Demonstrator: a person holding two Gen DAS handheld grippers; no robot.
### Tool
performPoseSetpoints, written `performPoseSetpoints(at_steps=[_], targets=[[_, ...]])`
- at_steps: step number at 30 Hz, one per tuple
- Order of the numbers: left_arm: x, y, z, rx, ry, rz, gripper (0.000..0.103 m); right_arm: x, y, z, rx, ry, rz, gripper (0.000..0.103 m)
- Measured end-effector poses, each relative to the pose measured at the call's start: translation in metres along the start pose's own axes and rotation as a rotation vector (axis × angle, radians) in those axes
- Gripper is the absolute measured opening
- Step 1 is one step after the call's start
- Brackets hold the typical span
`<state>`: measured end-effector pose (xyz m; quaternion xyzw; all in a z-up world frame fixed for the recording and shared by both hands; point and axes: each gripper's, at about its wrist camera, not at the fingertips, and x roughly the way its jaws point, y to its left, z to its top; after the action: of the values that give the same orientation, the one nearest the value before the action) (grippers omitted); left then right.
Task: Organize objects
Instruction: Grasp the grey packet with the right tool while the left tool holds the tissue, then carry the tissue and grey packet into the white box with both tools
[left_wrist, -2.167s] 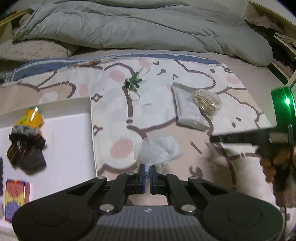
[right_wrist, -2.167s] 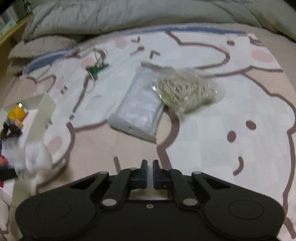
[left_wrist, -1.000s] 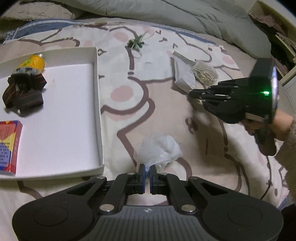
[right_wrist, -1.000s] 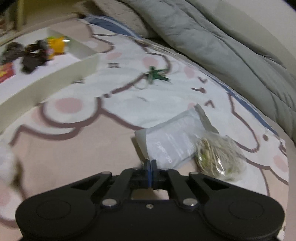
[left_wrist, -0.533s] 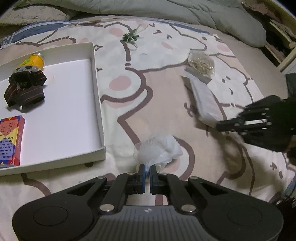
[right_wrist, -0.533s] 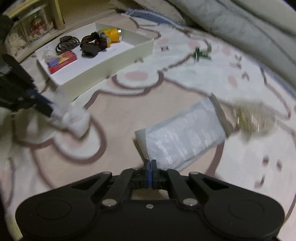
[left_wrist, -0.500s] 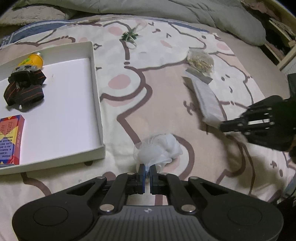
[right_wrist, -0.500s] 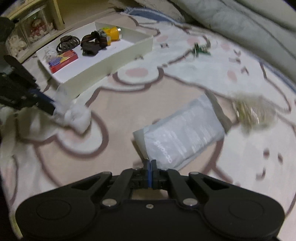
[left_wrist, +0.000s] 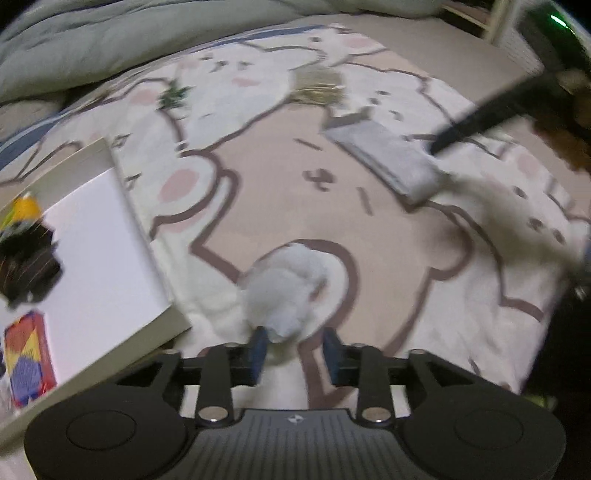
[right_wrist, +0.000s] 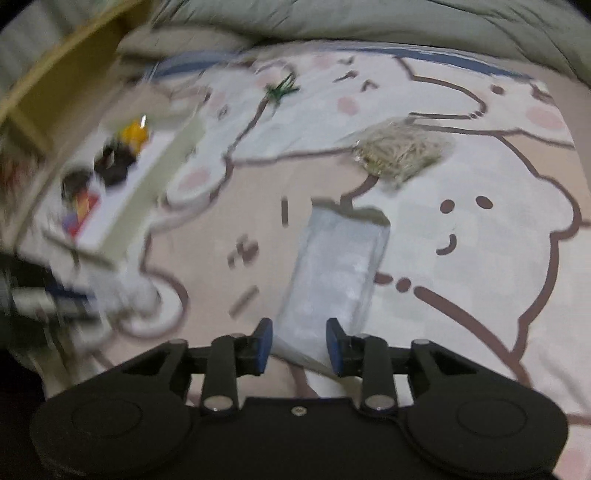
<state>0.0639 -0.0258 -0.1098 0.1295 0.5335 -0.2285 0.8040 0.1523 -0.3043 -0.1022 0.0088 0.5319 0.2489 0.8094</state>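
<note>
Pouch (right_wrist: 334, 273) lies flat on the bed sheet (right_wrist: 480, 258), near end between the right tongs (right_wrist: 299, 343). Jaws have just been opening; they stand apart at a middling gap and the blue pads (right_wrist: 264, 345) don't press on it. Reads as a release, not a grip, though blur makes it hard to be sure the pouch rests fully on the sheet.

White wad (left_wrist: 288, 291), tissue or thin plastic, can't tell which, sits in front of the left tongs (left_wrist: 293, 349). Those jaws have also just been opening. Wad's tail touches or nearly touches the left pad (left_wrist: 258, 347); right pad is clear. So not clamped.

Why here: tray (left_wrist: 162, 291) stands to the left, well apart from the pouch, just beside the wad. It already holds a yellow item (left_wrist: 24, 208), a dark strap bundle (left_wrist: 27, 266) and a coloured box (left_wrist: 27, 363). My read: both items are loose on the sheet outside the tray, so neither is sorted yet. Bag of pale strands (right_wrist: 400, 153) and a green clip (right_wrist: 282, 88) lie further up the sheet, untouched.

Pose: both tongs point steeply down at the bed, each right over its item. In the left view the right tongs come in from the upper right as a dark bar, tip at the pouch's near end, a fuzzy sleeve (left_wrist: 517, 218) below it. Heavy motion blur in both views.
</note>
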Motion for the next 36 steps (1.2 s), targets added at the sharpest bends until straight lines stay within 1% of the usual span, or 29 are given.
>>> performPoseSetpoints(at_steps=[2,4,5,7,9,10,12,16,18,20,23,24,25,27,28,31,33,36], targets=[[-0.005,0.0,0.003,0.029,-0.028,0.018,0.042,-0.001,-0.001,0.007,0.073,-0.029,-0.018,0.055],[-0.009,0.0,0.007,0.059,-0.063,0.049,0.051,0.004,0.0,0.014,0.108,-0.038,-0.066,0.059],[-0.011,0.001,0.009,0.075,-0.087,0.056,0.054,0.008,0.001,0.017,0.135,-0.04,-0.099,0.064],[-0.009,0.001,0.015,0.104,-0.116,0.06,0.064,0.017,0.002,0.022,0.163,-0.038,-0.151,0.07],[-0.003,0.003,0.022,0.139,-0.106,0.056,0.069,0.025,0.001,0.024,0.182,-0.034,-0.181,0.078],[0.0,0.003,0.026,0.156,-0.097,0.052,0.072,0.03,0.002,0.026,0.192,-0.028,-0.195,0.079],[0.008,0.004,0.031,0.192,-0.088,0.057,0.075,0.039,0.003,0.027,0.202,-0.009,-0.21,0.081],[0.025,0.005,0.039,0.281,-0.068,0.087,0.075,0.054,0.011,0.026,0.155,0.045,-0.255,0.084],[0.036,0.007,0.041,0.321,-0.021,0.069,0.075,0.061,0.012,0.026,0.133,0.065,-0.277,0.084],[0.047,0.01,0.041,0.328,0.04,0.055,0.072,0.067,0.011,0.025,0.128,0.087,-0.287,0.084],[0.058,0.015,0.039,0.322,0.085,0.047,0.062,0.073,0.009,0.023,0.129,0.113,-0.27,0.084],[0.06,0.015,0.039,0.313,0.094,0.045,0.056,0.075,0.009,0.022,0.125,0.12,-0.266,0.083],[0.063,0.016,0.039,0.302,0.106,0.037,0.049,0.077,0.009,0.022,0.118,0.126,-0.261,0.082],[0.065,0.017,0.039,0.284,0.118,0.017,0.041,0.081,0.01,0.02,0.101,0.138,-0.266,0.075],[0.065,0.016,0.039,0.278,0.12,0.012,0.038,0.083,0.011,0.019,0.09,0.14,-0.279,0.073],[0.065,0.013,0.04,0.26,0.117,0.014,0.033,0.082,0.015,0.018,0.056,0.134,-0.276,0.061],[0.063,0.013,0.042,0.231,0.106,0.015,0.032,0.081,0.017,0.018,0.047,0.128,-0.269,0.053],[0.057,0.019,0.045,0.171,0.07,0.031,0.031,0.078,0.018,0.02,0.054,0.114,-0.268,0.051]])
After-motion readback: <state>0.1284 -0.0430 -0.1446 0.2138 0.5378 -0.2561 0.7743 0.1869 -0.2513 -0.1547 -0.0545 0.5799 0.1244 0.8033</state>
